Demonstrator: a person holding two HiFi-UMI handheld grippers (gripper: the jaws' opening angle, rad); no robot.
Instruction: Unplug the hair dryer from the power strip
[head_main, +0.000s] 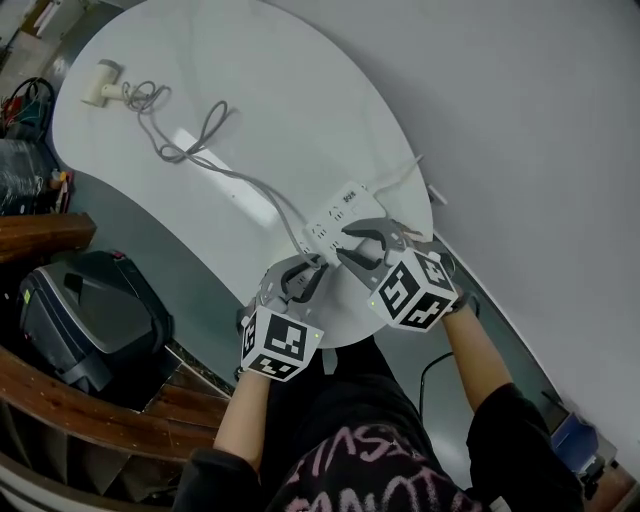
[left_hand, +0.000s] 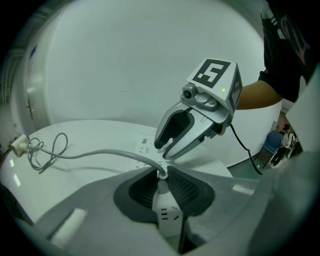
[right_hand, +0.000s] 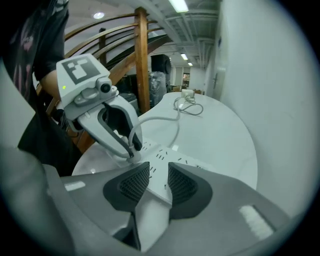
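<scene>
A white power strip lies near the front edge of the white oval table. From it a grey cord runs back to the hair dryer at the table's far left end. My left gripper is shut on the dryer's plug, which sits in the strip. My right gripper stands open over the strip's other end, whose corner lies between the pads without being pressed. The two grippers face each other, close together.
The table's curved edge runs just under both grippers. A pale wall borders the table on the right. A black case and a wooden railing stand at the lower left. A black cable hangs below the table.
</scene>
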